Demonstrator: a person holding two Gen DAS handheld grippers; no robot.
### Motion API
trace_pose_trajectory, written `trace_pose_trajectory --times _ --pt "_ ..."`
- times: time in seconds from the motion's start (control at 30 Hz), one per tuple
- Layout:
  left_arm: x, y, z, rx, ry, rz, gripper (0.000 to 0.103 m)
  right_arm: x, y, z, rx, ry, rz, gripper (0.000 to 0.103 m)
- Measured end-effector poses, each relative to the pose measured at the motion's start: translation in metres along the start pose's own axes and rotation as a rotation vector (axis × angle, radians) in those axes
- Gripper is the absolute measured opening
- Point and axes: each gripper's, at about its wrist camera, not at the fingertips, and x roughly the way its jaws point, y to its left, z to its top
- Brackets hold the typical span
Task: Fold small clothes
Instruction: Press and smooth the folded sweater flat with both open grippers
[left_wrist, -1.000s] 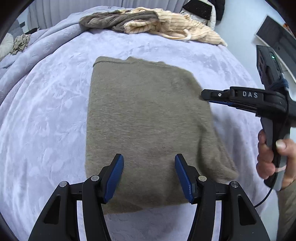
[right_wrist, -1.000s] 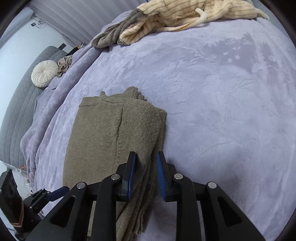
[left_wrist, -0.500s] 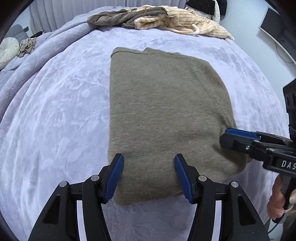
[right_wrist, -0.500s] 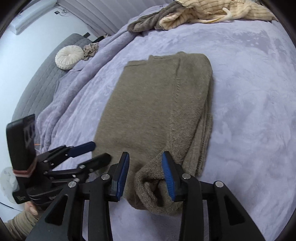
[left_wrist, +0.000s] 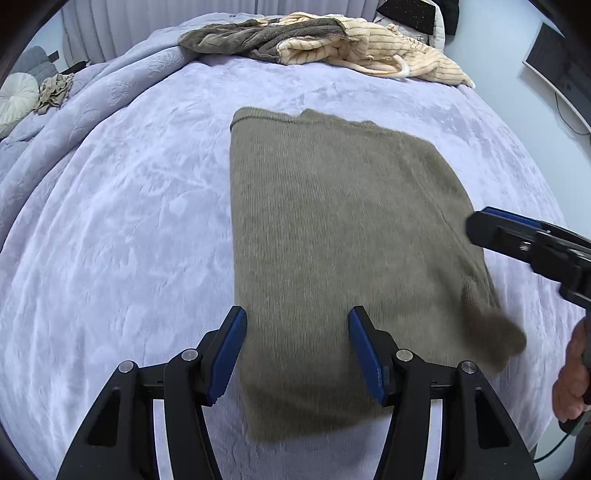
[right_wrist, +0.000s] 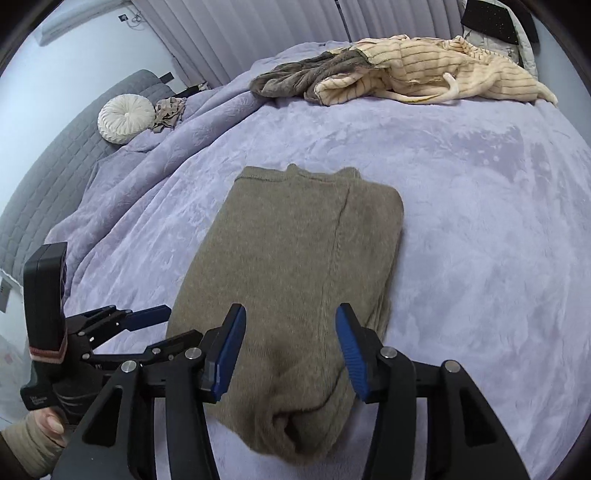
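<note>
Left gripper (left_wrist: 297, 354): jaws spread, blue pads standing above the near end of the folded olive-brown knit sweater (left_wrist: 332, 258), nothing pinched. In the right wrist view this same gripper sits at the lower left, fingers reaching to the sweater's left edge.

Right gripper (right_wrist: 291, 350): jaws have just been opening and now stand apart; the sweater's rumpled near end lies below and between the pads, which do not press it. In the left wrist view it comes in from the right edge, at the sweater's right side, with part of a hand (left_wrist: 570, 384) at the handle.

Small print on the left gripper's handle (right_wrist: 40, 398), too small to read.

Sweater: flat on the lilac blanket (right_wrist: 480, 221), about mid-bed, ribbed hem at the far end, a seam running lengthwise.

Far edge of the bed: a cream striped garment (right_wrist: 436, 70) heaped against a grey-brown garment (right_wrist: 295, 77).

Far left: round white cushion (right_wrist: 125, 118) beside a small crumpled beige cloth (right_wrist: 168, 112).
</note>
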Motion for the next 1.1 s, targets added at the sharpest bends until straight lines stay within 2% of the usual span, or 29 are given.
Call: trace_pose_trajectory --times 0.13,0.17,0.23,0.27,0.33,0.4,0.5,0.57,0.67,0.8,0.97,1.1 --pt "0.022 -0.002 0.037 -0.038 0.027 -0.009 0.059 0.039 -0.018 0.034 0.013 0.058 -0.041 0.054" --pt "0.031 0.001 0.046 -0.049 0.042 -0.013 0.062 0.049 -0.026 0.04 0.03 0.079 -0.035 0.054" --pt "0.044 0.004 0.061 -0.055 0.058 -0.004 0.076 0.067 -0.043 0.051 0.081 0.101 -0.008 0.054" --pt "0.052 0.006 0.069 -0.057 0.061 -0.006 0.077 0.074 -0.05 0.057 0.098 0.1 0.01 0.054" --pt "0.064 0.009 0.08 -0.078 0.089 -0.028 0.077 0.083 -0.062 0.066 0.123 0.09 0.02 0.054" --pt "0.066 0.011 0.085 -0.091 0.098 -0.037 0.077 0.089 -0.07 0.074 0.14 0.092 -0.014 0.054" --pt "0.051 0.006 0.082 -0.053 0.06 -0.023 0.077 0.081 -0.066 0.077 0.145 0.097 -0.03 0.054" --pt "0.04 0.0 0.074 -0.01 0.041 0.004 0.077 0.06 -0.045 0.069 0.082 0.064 -0.008 0.054" --pt "0.026 -0.003 0.061 0.011 0.019 -0.004 0.077 0.031 -0.011 0.042 -0.033 0.042 0.005 0.055" --pt "0.017 -0.007 0.044 0.021 0.001 0.008 0.077 0.009 0.019 0.002 -0.084 0.025 0.042 0.055" --pt "0.023 -0.005 0.016 0.011 0.034 0.004 0.077 0.024 0.019 -0.045 -0.081 0.087 -0.014 0.054" --pt "0.022 -0.002 0.003 -0.014 0.027 -0.015 0.077 0.017 0.011 -0.066 -0.047 0.047 -0.011 0.054"
